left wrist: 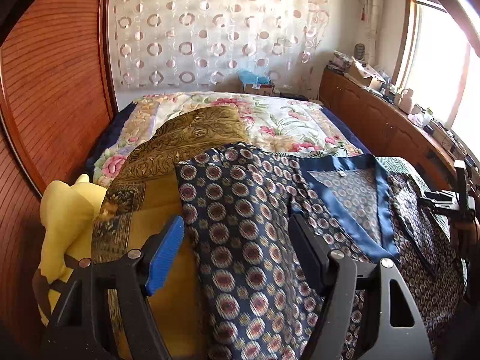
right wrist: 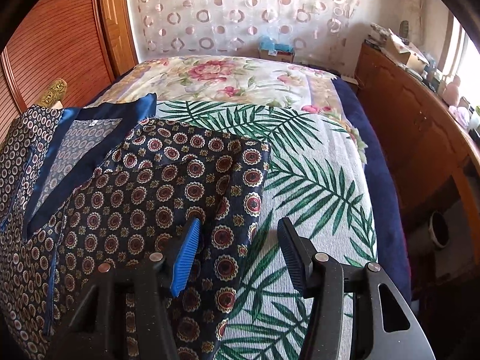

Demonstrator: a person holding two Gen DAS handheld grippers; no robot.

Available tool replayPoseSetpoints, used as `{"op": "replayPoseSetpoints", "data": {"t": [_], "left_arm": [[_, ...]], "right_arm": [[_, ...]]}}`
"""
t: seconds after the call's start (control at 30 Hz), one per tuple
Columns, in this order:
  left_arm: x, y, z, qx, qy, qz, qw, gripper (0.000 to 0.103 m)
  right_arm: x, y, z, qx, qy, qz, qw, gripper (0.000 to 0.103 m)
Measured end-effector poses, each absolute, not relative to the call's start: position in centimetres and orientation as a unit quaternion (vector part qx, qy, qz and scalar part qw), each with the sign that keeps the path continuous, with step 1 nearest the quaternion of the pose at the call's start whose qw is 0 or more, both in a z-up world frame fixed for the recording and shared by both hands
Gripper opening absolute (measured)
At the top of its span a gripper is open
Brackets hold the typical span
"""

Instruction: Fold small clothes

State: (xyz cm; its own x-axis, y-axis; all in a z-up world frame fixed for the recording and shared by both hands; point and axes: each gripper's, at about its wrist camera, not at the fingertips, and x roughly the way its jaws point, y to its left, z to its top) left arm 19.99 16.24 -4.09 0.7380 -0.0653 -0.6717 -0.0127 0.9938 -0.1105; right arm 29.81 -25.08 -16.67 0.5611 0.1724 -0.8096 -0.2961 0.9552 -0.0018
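we're squaring patterned shirt [left wrist: 246, 240] | both tongs apart, gripping nothing | left gripper [left wrist: 237, 258] over sleeve, right gripper [right wrist: 240, 258] at hem edge | pinch edges, fold evenly

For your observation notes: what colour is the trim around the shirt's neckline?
Plain shiny blue trim, against the shirt's navy medallion print; clearest in the left wrist view.

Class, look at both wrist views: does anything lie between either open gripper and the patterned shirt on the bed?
Nothing visible does. The left gripper and right gripper both hang open directly over the shirt, with no object between.
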Motion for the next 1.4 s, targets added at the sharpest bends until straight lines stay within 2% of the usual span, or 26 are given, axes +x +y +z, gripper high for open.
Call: {"op": "replayPoseSetpoints", "data": {"t": [0.2,0.4,0.87,1.07,1.13,1.17,1.4], "left_arm": [[22.1,17.0,-4.1,-0.043,0.376,-0.004,0.925,0.073],[24.1,18.0,-4.4,-0.029,0.399,-0.002,0.916,0.061],[26.1,19.1,-5.3,-0.040,0.414,-0.003,0.909,0.060],[26.4,19.9,-5.2,-0.058,0.412,-0.017,0.909,0.034],[26.5,20.0,-5.2,-0.058,0.411,-0.019,0.909,0.010],[26.4,20.0,-5.1,-0.061,0.410,-0.024,0.910,0.004],[23.7,17.1,-2.2,-0.036,0.362,-0.059,0.929,0.002]], "right_arm": [[29.2,-24.9,-17.2,-0.075,0.431,0.136,0.889,0.057],[29.1,-25.0,-17.2,-0.074,0.432,0.134,0.889,0.059],[29.2,-25.1,-17.2,-0.074,0.432,0.134,0.889,0.060],[29.2,-25.1,-17.2,-0.074,0.432,0.135,0.889,0.061],[29.2,-25.1,-17.2,-0.074,0.432,0.135,0.889,0.061],[29.2,-25.1,-17.2,-0.074,0.432,0.135,0.889,0.061],[29.2,-25.1,-17.2,-0.073,0.432,0.134,0.889,0.061]]}}
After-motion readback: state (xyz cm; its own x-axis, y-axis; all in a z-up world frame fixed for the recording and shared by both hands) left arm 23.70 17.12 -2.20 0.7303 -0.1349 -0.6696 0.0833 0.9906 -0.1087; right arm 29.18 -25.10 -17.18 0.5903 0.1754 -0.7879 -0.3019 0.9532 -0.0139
